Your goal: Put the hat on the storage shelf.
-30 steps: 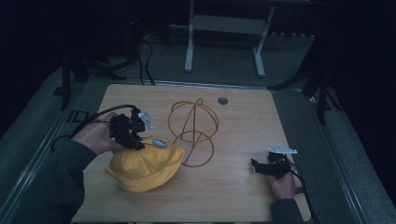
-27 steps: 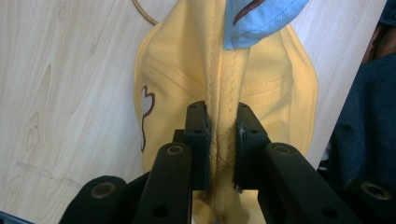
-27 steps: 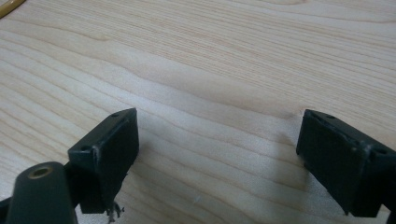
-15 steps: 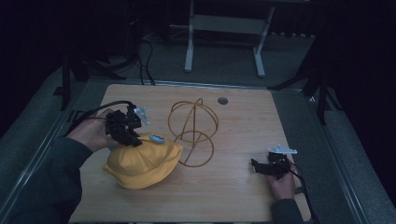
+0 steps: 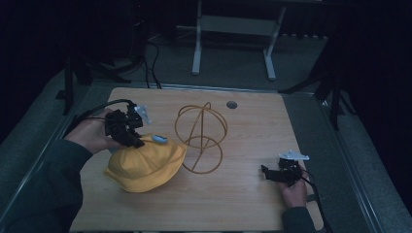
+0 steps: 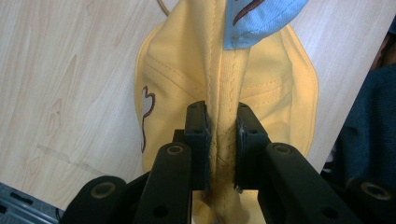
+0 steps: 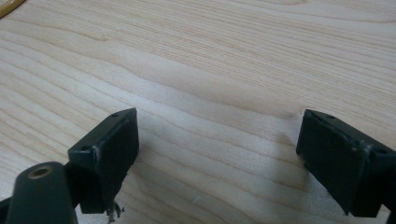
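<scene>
A yellow hat (image 5: 145, 162) with a light-blue patch lies by a gold wire stand (image 5: 200, 137) on pale wood.

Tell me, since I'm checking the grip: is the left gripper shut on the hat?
Shut: the left gripper pinches a fold of the yellow hat.

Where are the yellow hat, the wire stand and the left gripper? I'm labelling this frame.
yellow hat (image 5: 145, 165): high view, on its crown.
wire stand (image 5: 200, 127): high view, on its upper hoop.
left gripper (image 6: 222, 140): left gripper view, between its jaws, shut on the hat's seam.
</scene>
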A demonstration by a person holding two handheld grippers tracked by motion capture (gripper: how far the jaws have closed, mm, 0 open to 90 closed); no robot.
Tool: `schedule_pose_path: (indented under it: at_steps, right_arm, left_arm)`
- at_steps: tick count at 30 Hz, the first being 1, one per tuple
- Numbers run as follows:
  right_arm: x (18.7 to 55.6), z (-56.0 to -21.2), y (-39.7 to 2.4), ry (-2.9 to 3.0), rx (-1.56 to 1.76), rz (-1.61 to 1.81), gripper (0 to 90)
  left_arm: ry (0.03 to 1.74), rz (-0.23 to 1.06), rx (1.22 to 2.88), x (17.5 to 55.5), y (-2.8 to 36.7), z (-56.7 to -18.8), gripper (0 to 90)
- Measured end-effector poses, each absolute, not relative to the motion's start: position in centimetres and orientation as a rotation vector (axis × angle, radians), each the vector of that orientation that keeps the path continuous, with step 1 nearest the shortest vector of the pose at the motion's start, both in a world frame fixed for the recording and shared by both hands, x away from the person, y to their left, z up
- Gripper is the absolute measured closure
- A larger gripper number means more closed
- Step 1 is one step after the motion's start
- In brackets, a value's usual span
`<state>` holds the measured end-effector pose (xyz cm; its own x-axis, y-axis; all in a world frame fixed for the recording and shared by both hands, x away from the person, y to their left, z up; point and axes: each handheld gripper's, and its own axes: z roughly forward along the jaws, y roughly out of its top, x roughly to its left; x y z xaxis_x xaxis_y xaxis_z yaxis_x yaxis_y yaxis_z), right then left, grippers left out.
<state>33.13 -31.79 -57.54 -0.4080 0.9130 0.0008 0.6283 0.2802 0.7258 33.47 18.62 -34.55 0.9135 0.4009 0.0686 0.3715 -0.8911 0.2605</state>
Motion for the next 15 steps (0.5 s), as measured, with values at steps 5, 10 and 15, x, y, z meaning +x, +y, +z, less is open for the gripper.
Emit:
schedule_pose_path:
  at_steps: [5, 10, 15]
  right_arm:
    - [33.1, -57.5, -31.8, 2.138, 1.387, 0.92, 13.0]
    - [33.1, -57.5, -31.8, 2.138, 1.387, 0.92, 13.0]
    - [33.1, -57.5, -31.8, 2.138, 1.386, 0.92, 13.0]
  left_arm:
    - [0.604, 0.182, 2.827, 33.6, 19.1, -34.3, 78.7]
    - [0.627, 0.197, 2.821, 33.7, 19.5, -34.1, 78.7]
    - [0.643, 0.206, 2.803, 33.8, 19.9, -33.8, 78.6]
